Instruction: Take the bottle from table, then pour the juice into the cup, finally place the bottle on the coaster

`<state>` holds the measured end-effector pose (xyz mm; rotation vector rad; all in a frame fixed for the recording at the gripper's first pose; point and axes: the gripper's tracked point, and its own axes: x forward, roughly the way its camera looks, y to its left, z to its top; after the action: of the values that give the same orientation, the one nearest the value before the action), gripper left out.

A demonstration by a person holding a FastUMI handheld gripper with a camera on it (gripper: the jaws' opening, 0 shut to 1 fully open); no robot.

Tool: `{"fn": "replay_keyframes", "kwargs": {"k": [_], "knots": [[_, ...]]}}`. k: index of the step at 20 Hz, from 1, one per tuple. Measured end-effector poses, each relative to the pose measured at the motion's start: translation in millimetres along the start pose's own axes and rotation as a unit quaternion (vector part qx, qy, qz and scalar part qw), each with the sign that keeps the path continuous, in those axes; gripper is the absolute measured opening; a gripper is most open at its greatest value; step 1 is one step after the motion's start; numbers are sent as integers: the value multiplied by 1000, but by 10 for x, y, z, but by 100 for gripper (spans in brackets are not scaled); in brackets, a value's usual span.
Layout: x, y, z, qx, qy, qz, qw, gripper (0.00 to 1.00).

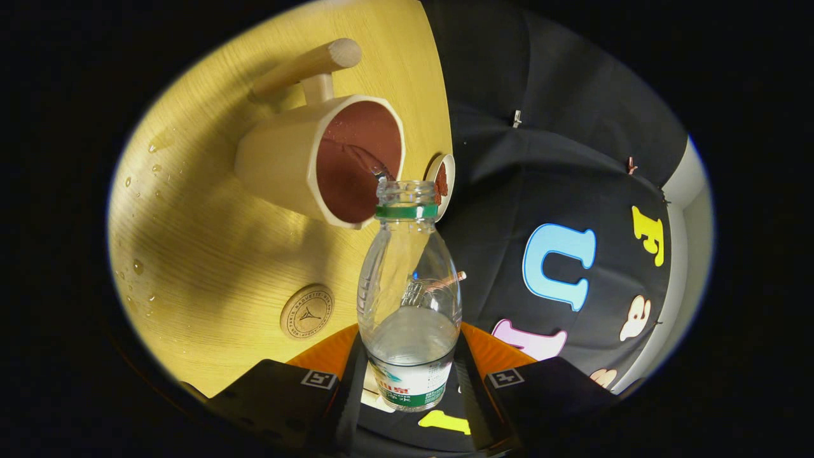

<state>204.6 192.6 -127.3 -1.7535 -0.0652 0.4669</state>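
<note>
- Jaws closed on bottle, one finger on each side of its lower body; gripper tipped so bottle lies near level, neck pointing ahead.
- Left to right: droplets scattered on table; round coaster flat on wood, near left finger, well short of cup.
- Next, cup, pale, with wooden peg handle, standing beyond coaster; reddish-brown inside.
- Then bottle mouth, uncapped, green ring at neck, just at cup's rim; thin stream seemingly crossing into cup, though hard to confirm.
- Clear liquid pooled low in bottle, well under half left.
- Small dish just past mouth, at table's edge, partly hidden.
- Farther right, black cloth wall, pale wall strip beyond.
- Step in hand, by judgement: pouring, middle of task; bottle taken, coaster not yet used.
- Next move calls for: righting bottle slowly to stop flow without dripping, swinging back toward coaster, setting base flat and centred, then opening fingers.
- Risk: wet table, slick plastic, narrow coaster; tilted set-down likely to tip bottle.
- Surface: light wood grain, glossy under warm light, deep shadow near cup.
</note>
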Motion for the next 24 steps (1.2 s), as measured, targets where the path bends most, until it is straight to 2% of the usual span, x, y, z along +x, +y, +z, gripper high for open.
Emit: {"fn": "replay_keyframes", "kwargs": {"k": [13, 24], "knots": [[32, -108, -26, -36, -6, -8, 999, 70], [-14, -173, 102, -94, -29, -17, 995, 70]]}}
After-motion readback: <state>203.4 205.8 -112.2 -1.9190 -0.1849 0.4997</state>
